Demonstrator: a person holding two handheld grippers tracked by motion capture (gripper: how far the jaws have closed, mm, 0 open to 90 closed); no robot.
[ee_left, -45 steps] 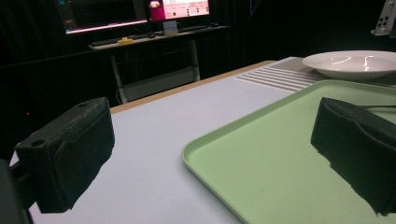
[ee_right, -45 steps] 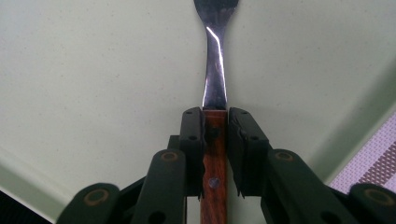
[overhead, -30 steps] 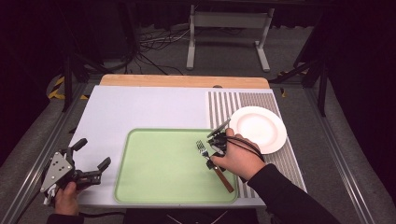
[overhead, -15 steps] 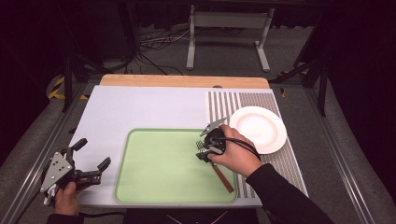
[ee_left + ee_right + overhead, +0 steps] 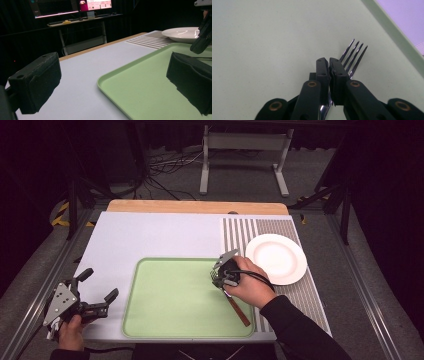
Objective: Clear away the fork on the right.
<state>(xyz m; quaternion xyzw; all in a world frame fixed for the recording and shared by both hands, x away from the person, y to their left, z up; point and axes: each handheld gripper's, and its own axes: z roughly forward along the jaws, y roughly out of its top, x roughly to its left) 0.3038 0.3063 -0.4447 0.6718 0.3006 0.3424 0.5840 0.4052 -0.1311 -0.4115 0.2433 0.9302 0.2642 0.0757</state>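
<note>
A: Looking at the right gripper (image 5: 329,62), its jaws have just been closing and now pinch the neck of the fork (image 5: 353,53), tines poking out past them.

B: Yep, the fork sits at the right edge of the green tray (image 5: 165,320), centre-right of the high view, wooden handle toward lower right. The left gripper (image 5: 97,292), lower left, has jaws spread wide with nothing between them.

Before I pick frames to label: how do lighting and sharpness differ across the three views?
High view: table brightly lit, surroundings black, slightly soft. Left gripper view: white plate shows glare, the near pads blur. Right gripper view: even light, fork tines sharp on the green tray.
</note>
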